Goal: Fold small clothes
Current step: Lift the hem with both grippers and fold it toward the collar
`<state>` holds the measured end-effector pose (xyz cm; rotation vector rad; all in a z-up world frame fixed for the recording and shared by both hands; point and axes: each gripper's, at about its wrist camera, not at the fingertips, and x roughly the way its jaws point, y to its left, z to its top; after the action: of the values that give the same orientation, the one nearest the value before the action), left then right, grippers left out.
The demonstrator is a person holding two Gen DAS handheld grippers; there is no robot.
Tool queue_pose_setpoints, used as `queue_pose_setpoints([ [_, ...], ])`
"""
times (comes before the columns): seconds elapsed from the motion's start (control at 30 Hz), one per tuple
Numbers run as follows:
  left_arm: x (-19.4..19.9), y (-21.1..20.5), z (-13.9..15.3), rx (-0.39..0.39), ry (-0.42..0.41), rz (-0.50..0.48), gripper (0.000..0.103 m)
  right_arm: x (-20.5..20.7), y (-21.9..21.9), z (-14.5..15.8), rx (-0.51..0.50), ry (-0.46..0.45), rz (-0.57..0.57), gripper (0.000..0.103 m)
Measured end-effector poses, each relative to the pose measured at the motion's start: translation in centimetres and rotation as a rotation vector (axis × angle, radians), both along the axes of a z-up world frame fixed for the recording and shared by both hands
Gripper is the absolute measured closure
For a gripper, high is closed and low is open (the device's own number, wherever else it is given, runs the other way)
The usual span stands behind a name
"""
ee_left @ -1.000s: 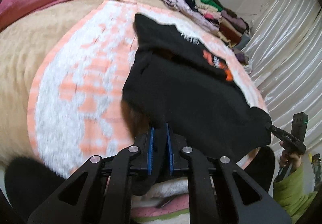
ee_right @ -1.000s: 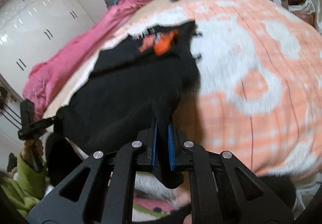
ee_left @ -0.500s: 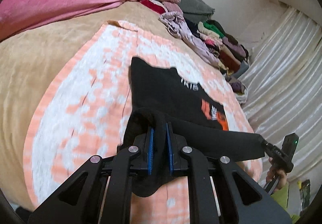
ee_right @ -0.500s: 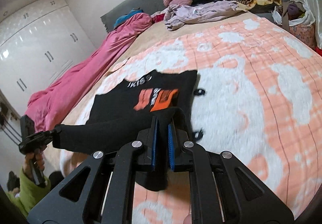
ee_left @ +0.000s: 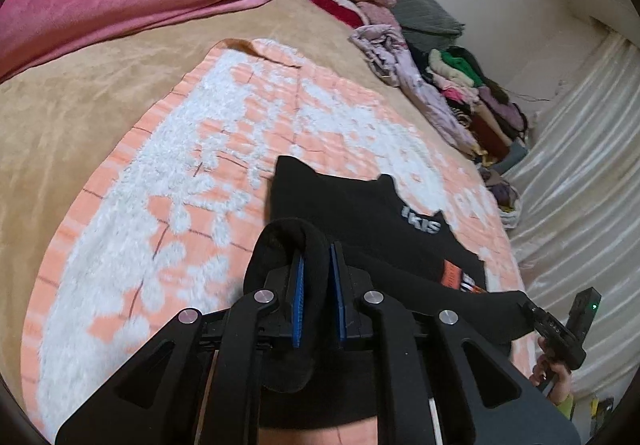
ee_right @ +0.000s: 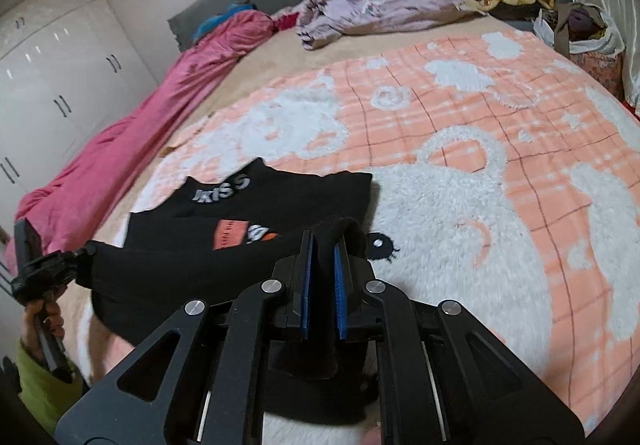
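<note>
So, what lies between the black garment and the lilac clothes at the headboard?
Only bare orange-and-white blanket, then tan bedding, between the black garment and the lilac clothes; the right wrist view shows it.

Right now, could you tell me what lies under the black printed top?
The fluffy orange-and-white checked blanket lies under the black printed top; the part beneath the fabric is covered.

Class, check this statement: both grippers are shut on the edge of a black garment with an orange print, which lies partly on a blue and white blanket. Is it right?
One detail is wrong: the blanket is orange and white, not blue and white, as the right wrist view shows. The rest stands: the left gripper and the right gripper are each shut on the edge of the black garment with its orange print.
</note>
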<state>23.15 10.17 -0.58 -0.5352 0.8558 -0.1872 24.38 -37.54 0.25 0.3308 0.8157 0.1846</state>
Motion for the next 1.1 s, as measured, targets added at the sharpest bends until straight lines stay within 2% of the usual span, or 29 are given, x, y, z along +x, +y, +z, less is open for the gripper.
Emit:
queue_pose_setpoints([
  [0.23,1.8,-0.5,-2.2,0.038,-0.002,-0.017,0.086,1.3,-0.3,-2.3,-0.002,0.038,-0.004,0.095],
  [0.33,1.7,-0.3,-2.6,0.03,-0.029,-0.021,0.084,0.8,-1.1,-2.3,0.047,0.028,-0.01,0.092],
  [0.37,1.6,-0.1,-2.7,0.014,-0.037,-0.017,0.084,0.6,-1.2,-2.2,0.047,0.022,-0.01,0.088],
  [0.4,1.7,-0.1,-2.7,0.007,-0.039,-0.016,0.083,0.4,-1.3,-1.9,0.021,0.015,-0.025,0.067],
  [0.43,1.7,-0.1,-2.5,0.008,-0.043,-0.015,0.081,0.1,-1.4,-1.5,-0.045,0.0,-0.063,0.057],
  [0.47,1.7,-0.2,-2.3,0.009,-0.049,-0.018,0.08,-0.2,-1.6,-1.1,-0.081,-0.014,-0.082,0.054],
  [0.57,1.4,-0.7,-1.5,0.03,-0.076,-0.032,0.071,-1.3,-1.8,0.6,-0.107,-0.075,-0.073,0.057],
  [0.63,1.3,-1.0,-1.1,0.03,-0.082,-0.036,0.064,-2.3,-0.5,2.1,-0.135,-0.133,-0.023,0.057],
  [0.77,1.0,-1.2,-0.5,0.043,-0.103,-0.038,0.062,-4.1,4.7,3.8,-0.155,-0.202,0.201,0.057],
  [0.87,1.0,-1.0,-0.4,0.028,-0.101,-0.032,0.062,-4.9,9.4,3.1,-0.17,-0.17,0.396,0.057],
  [0.97,1.1,-0.7,-0.5,0.017,-0.096,-0.025,0.062,-5.5,13.7,1.5,-0.205,-0.126,0.531,0.062],
  [1.1,0.8,-0.3,-0.2,0.001,-0.099,-0.029,0.062,-5.5,16.7,-0.6,-0.242,-0.064,0.603,0.071],
])
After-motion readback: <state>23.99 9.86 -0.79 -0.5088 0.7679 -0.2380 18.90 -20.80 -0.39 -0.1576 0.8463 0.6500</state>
